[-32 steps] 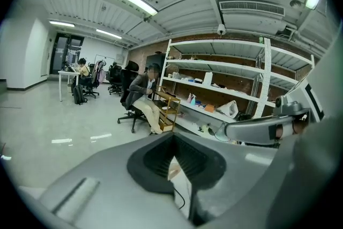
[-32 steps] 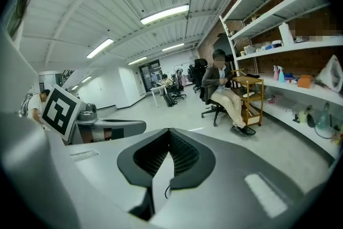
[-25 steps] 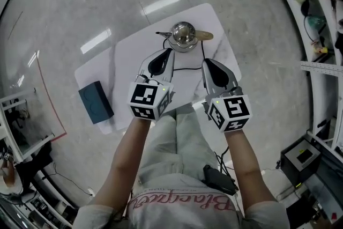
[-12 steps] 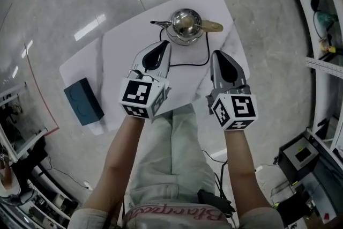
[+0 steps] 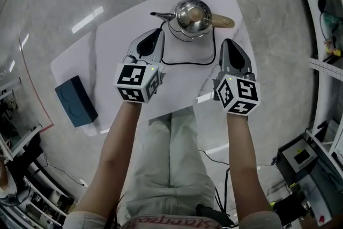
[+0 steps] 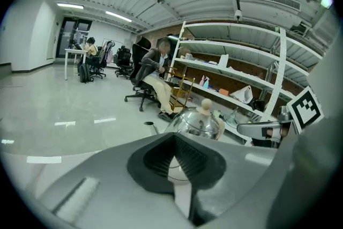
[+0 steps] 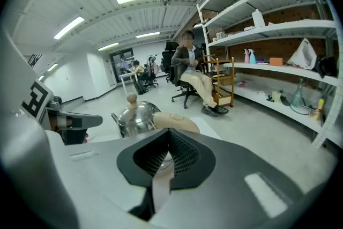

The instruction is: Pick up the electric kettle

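Note:
The electric kettle (image 5: 193, 16) is a shiny steel pot with a tan handle (image 5: 223, 21) and a thin spout (image 5: 159, 15). It stands at the far side of the white table (image 5: 112, 40). My left gripper (image 5: 156, 34) is shut and empty, just left of and nearer than the kettle, apart from it. My right gripper (image 5: 229, 43) is shut and empty too, just near of the handle. The kettle (image 6: 197, 123) shows beyond the left gripper (image 6: 174, 139) in the left gripper view. In the right gripper view the kettle (image 7: 135, 115) sits past my right gripper (image 7: 169, 134).
A black cord (image 5: 185, 63) loops from the kettle across the table between the grippers. A dark blue box (image 5: 75, 101) lies at the table's near left corner. Shelving (image 5: 327, 19) runs along the right. A person sits on a chair (image 7: 190, 75) beyond the table.
Both grippers have come down and forward toward the table, ending closer to the kettle on either side. Their jaws stay shut. The kettle has not moved on the table.

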Available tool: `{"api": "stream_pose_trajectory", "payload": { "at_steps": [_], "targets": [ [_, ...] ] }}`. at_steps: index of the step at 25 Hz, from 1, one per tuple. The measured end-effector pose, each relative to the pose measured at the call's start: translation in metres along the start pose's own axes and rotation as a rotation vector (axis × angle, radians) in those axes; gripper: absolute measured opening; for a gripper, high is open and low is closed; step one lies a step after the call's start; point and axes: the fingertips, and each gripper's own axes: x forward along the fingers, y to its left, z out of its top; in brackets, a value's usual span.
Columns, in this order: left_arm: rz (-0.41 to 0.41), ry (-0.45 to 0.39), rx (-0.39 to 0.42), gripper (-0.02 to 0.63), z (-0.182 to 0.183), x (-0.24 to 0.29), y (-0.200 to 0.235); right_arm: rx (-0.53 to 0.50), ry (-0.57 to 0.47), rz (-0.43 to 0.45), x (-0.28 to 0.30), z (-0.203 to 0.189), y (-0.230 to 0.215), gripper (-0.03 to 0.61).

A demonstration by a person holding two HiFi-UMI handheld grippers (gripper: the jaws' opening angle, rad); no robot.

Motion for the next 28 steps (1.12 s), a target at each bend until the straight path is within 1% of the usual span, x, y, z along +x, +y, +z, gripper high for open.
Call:
{"api": "stream_pose_trajectory", "payload": {
  "at_steps": [2,4,6,10,12,15,17,23,25,26,28],
  "targets": [
    [0.022,0.001,-0.028,0.006,-0.006,0.007,0.013,-0.005,0.022,-0.013,0.014,-0.009,-0.007,0.025],
    [0.042,0.0,-0.059,0.006,-0.01,0.011,0.022,-0.007,0.039,-0.029,0.025,-0.015,-0.016,0.079],
    [0.06,-0.001,-0.084,0.006,-0.015,0.013,0.031,-0.005,0.058,-0.058,0.034,-0.021,-0.027,0.107],
    [0.094,0.005,-0.123,0.006,-0.025,0.019,0.046,0.011,0.087,-0.093,0.056,-0.034,-0.043,0.22],
    [0.109,0.014,-0.134,0.006,-0.03,0.023,0.054,0.011,0.083,-0.096,0.069,-0.039,-0.047,0.246],
    [0.124,0.025,-0.152,0.006,-0.038,0.03,0.062,0.001,0.065,-0.097,0.087,-0.042,-0.05,0.249],
    [0.129,0.03,-0.168,0.006,-0.042,0.035,0.067,0.02,0.052,-0.101,0.096,-0.044,-0.054,0.229],
    [0.135,0.015,-0.212,0.006,-0.04,0.055,0.08,0.204,-0.018,-0.069,0.118,-0.044,-0.065,0.219],
    [0.142,0.011,-0.221,0.006,-0.038,0.062,0.084,0.226,-0.042,-0.056,0.123,-0.039,-0.065,0.217],
    [0.145,0.01,-0.226,0.006,-0.037,0.065,0.085,0.235,-0.055,-0.04,0.125,-0.036,-0.063,0.202],
    [0.145,0.007,-0.237,0.006,-0.036,0.069,0.086,0.261,-0.082,0.015,0.128,-0.029,-0.06,0.178]
  ]
}}
